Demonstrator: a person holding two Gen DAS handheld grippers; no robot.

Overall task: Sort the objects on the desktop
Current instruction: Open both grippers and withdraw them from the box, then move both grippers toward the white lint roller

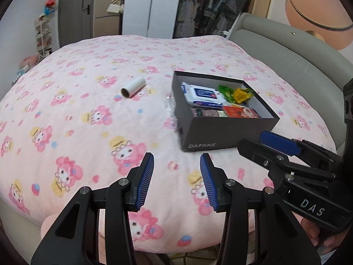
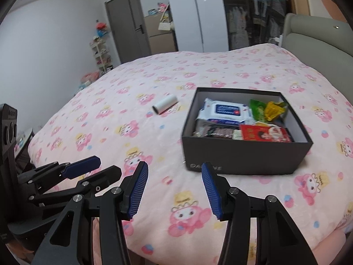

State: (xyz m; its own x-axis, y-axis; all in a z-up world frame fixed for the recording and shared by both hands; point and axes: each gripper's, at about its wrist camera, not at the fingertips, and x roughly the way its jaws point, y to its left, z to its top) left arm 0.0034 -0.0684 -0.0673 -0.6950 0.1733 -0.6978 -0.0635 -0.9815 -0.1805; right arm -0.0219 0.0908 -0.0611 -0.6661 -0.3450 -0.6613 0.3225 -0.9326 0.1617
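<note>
A white paper roll (image 1: 133, 87) (image 2: 165, 104) lies on its side on the pink bedspread, left of a dark open box (image 1: 229, 130) (image 2: 247, 154). Inside the box are a wet-wipes pack (image 1: 203, 93) (image 2: 227, 110), green and yellow snack bags (image 1: 237, 93) (image 2: 268, 109) and a red packet (image 1: 241, 111) (image 2: 265, 133). My left gripper (image 1: 176, 181) is open and empty above the near bed edge. My right gripper (image 2: 174, 190) is also open and empty, just before the box's front wall. Each gripper shows in the other's view, the right one (image 1: 280, 145) and the left one (image 2: 81, 167).
The pink cartoon-print bedspread (image 1: 88, 121) (image 2: 110, 132) covers the whole bed. A grey padded headboard (image 1: 286, 53) (image 2: 317, 37) runs along the right. Beyond the bed stand a door (image 2: 128, 26), a white wardrobe (image 1: 152, 6) and a shelf rack (image 2: 100, 53).
</note>
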